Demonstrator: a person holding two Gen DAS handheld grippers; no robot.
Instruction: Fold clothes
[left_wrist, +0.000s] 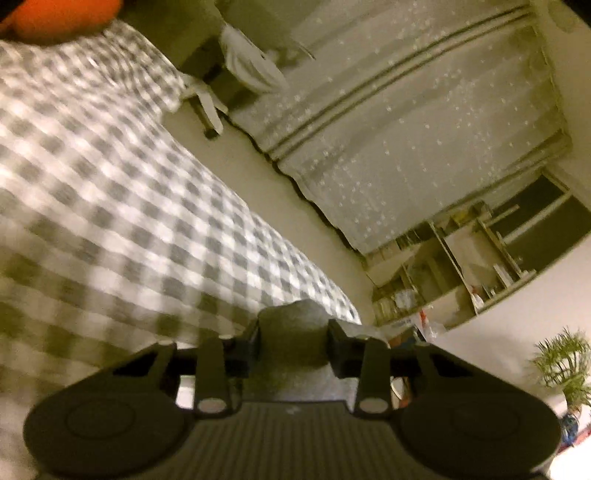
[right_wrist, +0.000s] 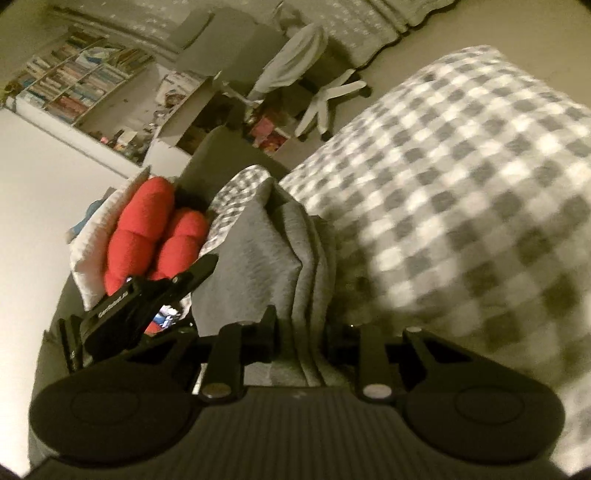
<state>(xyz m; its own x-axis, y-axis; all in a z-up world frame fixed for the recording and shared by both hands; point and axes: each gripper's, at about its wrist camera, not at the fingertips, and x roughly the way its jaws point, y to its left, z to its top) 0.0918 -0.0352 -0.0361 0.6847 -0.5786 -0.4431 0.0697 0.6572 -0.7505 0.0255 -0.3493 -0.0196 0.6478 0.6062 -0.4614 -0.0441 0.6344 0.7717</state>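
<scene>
Left claw (left_wrist: 293, 341): closed on a bunched wad of the grey garment (left_wrist: 291, 325); its fingers (left_wrist: 341, 347) press the cloth from both sides.
Right claw (right_wrist: 301, 332): closed on several stacked folds of the same grey garment (right_wrist: 255, 258), which runs up from the jaws toward the other gripper (right_wrist: 147, 295), seen at left.
Garment position: held between the two claws above the checked bed cover (right_wrist: 461, 184), not laid flat.
Risk, slipped layer: the right claw pinches many folds at once, so an inner layer may slide out and spoil the fold.
Risk, uneven hem: the left hold is a lump, not an edge; the cloth will probably twist when stretched.
Risk, snag: the red bundle (right_wrist: 147, 229) lies just beside the garment.
Hidden: the garment's kind, its sleeves and its lower edge.
Unclear: both views are motion-blurred, and the left view shows only a small wad.
</scene>
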